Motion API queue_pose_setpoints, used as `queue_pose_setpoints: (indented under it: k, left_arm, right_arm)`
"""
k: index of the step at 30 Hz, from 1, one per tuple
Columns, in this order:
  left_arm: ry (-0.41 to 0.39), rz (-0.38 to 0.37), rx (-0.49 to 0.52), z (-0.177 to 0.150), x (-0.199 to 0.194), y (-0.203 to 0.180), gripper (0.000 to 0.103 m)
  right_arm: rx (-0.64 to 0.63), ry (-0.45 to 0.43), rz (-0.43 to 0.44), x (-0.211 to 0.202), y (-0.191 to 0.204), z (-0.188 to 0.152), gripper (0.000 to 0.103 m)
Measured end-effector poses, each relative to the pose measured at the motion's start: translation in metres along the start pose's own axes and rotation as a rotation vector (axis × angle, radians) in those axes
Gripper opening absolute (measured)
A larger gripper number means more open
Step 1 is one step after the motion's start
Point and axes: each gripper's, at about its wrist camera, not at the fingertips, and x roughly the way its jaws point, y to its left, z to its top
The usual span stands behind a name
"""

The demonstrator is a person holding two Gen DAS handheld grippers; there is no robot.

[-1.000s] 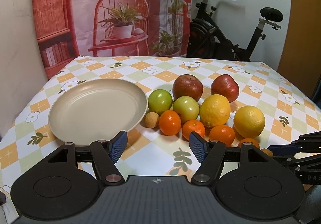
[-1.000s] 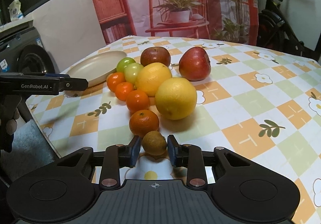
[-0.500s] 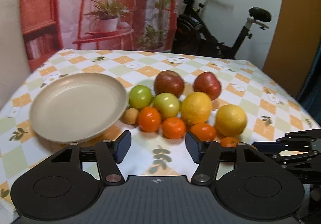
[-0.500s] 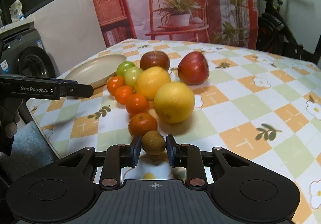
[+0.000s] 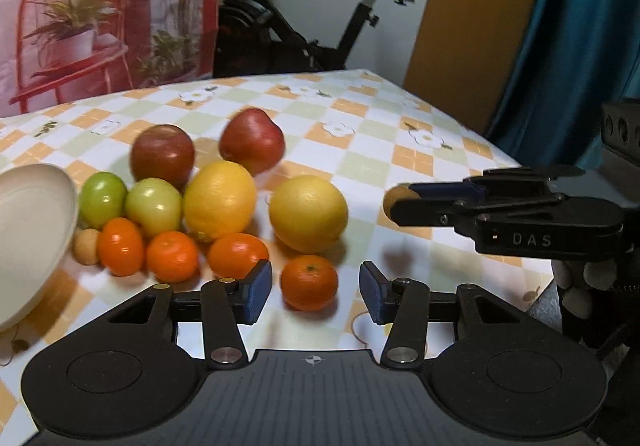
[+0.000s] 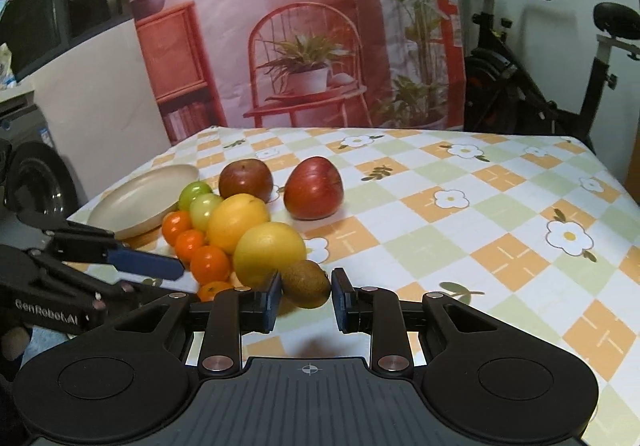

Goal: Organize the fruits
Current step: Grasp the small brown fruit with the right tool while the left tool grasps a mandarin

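Right claw (image 6: 306, 292) clamps a kiwi (image 6: 307, 283) above the counter (image 6: 460, 230); left claw (image 5: 311, 291), jaws apart and just closing, straddles a mandarin (image 5: 309, 281)

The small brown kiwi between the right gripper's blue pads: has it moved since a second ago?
Yes. The small brown kiwi, clamped in the right gripper, has lifted off the checked tablecloth and now sits beside the yellow citrus, past the orange mandarin.

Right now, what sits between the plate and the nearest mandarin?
In the left wrist view, a small tan round fruit sits between the plate and the nearest mandarin. I cannot tell what kind of fruit it is.
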Motion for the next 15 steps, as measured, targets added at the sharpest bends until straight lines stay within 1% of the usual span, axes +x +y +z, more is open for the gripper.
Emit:
queue_pose_setpoints:
  k: [2, 7, 11, 13, 15]
  left_arm:
    - [0.023, -0.002, -0.011, 0.0, 0.007, 0.0, 0.045]
    - [0.068, 0.019, -0.035, -0.002, 0.017, 0.004, 0.045]
    - [0.069, 0.02, -0.052, 0.0, 0.023, 0.007, 0.045]
    - [0.066, 0.017, -0.058, 0.002, 0.022, 0.008, 0.039]
    - [0.058, 0.022, -0.063, 0.002, 0.021, 0.008, 0.038]
  right_arm:
    - [0.009, 0.0, 0.001, 0.0, -0.002, -0.001, 0.025]
    - [0.022, 0.001, 0.005, 0.002, -0.005, -0.004, 0.025]
    - [0.032, 0.006, 0.007, 0.003, -0.005, -0.006, 0.025]
    - [0.032, 0.008, 0.008, 0.004, -0.004, -0.006, 0.025]
    - [0.03, 0.008, 0.008, 0.003, -0.004, -0.006, 0.025]
